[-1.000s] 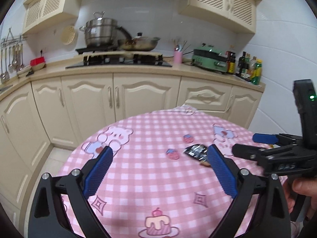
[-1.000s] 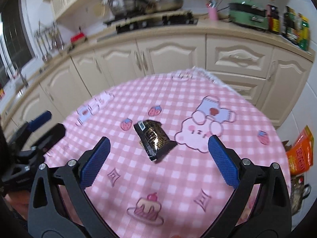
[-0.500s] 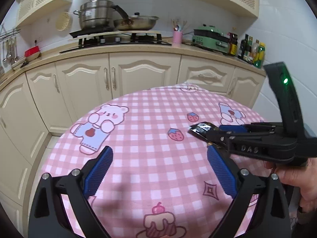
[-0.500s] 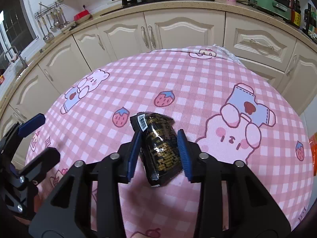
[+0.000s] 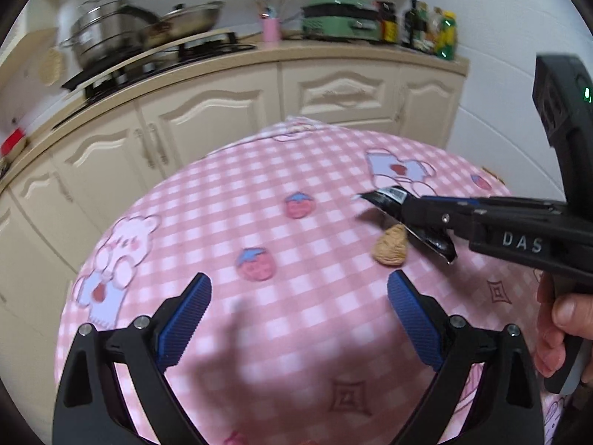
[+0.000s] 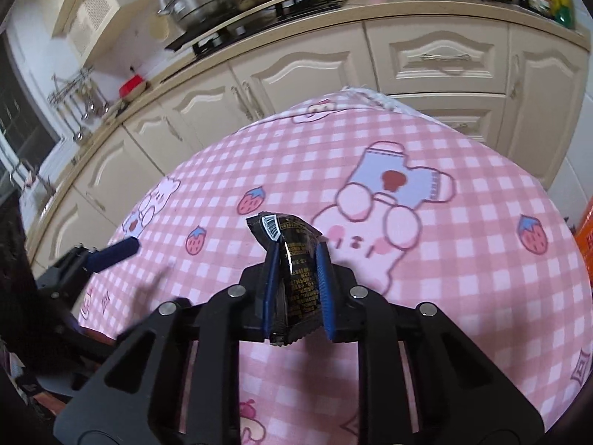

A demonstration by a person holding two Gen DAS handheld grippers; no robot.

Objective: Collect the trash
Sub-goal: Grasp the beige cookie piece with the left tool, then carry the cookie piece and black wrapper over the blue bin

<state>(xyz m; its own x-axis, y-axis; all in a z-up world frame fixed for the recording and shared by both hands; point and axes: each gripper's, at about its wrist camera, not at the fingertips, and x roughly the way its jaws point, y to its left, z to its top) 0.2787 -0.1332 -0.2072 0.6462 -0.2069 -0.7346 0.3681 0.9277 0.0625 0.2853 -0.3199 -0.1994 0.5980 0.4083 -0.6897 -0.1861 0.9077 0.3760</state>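
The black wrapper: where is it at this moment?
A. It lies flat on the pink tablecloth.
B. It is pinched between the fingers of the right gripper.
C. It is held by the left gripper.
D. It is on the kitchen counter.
B: in the right wrist view the black wrapper sits between the blue pads of the shut right gripper, while the left gripper stands open and holds nothing.

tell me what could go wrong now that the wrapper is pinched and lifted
1. The right tool pinches the black wrapper only across its crumpled middle, and the film looks slick, so it may slip out while being carried.
2. A walnut-like piece lies on the tablecloth just under the wrapper and could be forgotten or knocked off.
3. The open left tool hovers close by; the two tools could bump.
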